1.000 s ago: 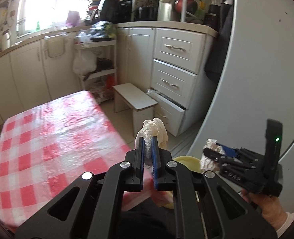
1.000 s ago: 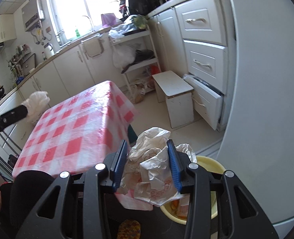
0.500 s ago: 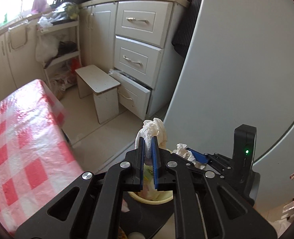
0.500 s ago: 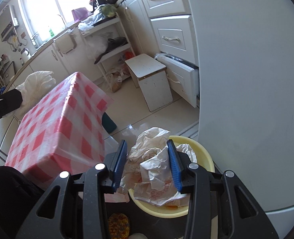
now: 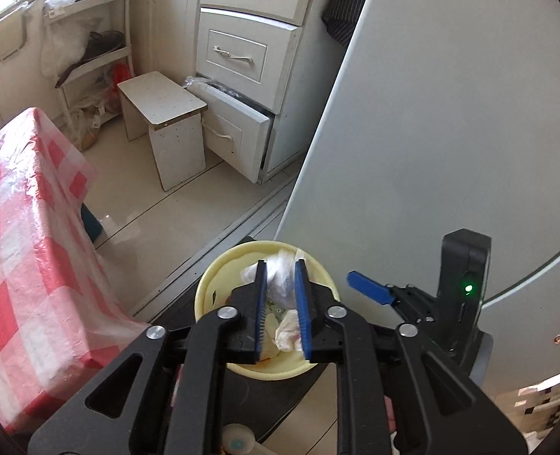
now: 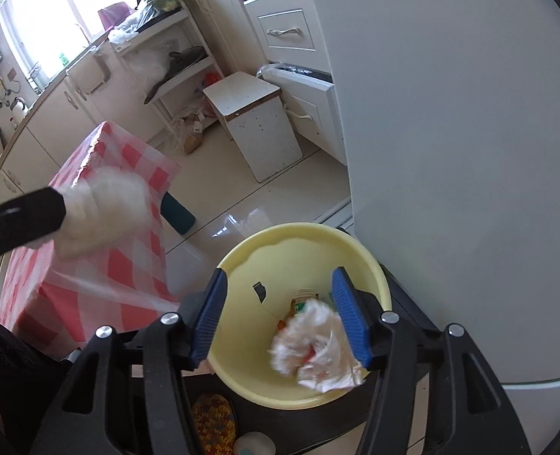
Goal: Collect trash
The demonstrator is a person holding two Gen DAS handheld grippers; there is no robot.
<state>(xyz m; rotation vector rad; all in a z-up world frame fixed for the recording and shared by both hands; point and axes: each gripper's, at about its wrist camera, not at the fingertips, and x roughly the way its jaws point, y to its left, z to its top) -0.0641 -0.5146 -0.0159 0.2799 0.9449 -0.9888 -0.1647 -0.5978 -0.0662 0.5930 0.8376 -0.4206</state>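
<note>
Trash: crumpled white paper wad (image 6: 318, 345), blurred, sits loose in the round yellow plastic bin (image 6: 242, 261), just beside the right gripper (image 6: 280, 314) whose blue ribbed fingers (image 6: 350, 314) have just been opening & now stand wide w/ nothing pinched. Left gripper (image 5: 280, 303) has just been easing apart too, a narrow gap w/ a soft white tissue (image 5: 280, 276) between its fingers over the bin. Around: glossy cream floor tiles (image 5: 173, 204), red/white checked plastic cloth on the tabletop (image 5: 10, 235), white stool (image 5: 166, 113), panelled drawers (image 5: 238, 53), smooth grey fridge side (image 5: 450, 113).

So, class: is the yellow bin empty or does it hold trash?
Holds trash: crumpled paper and scraps lie inside the yellow bin.
</note>
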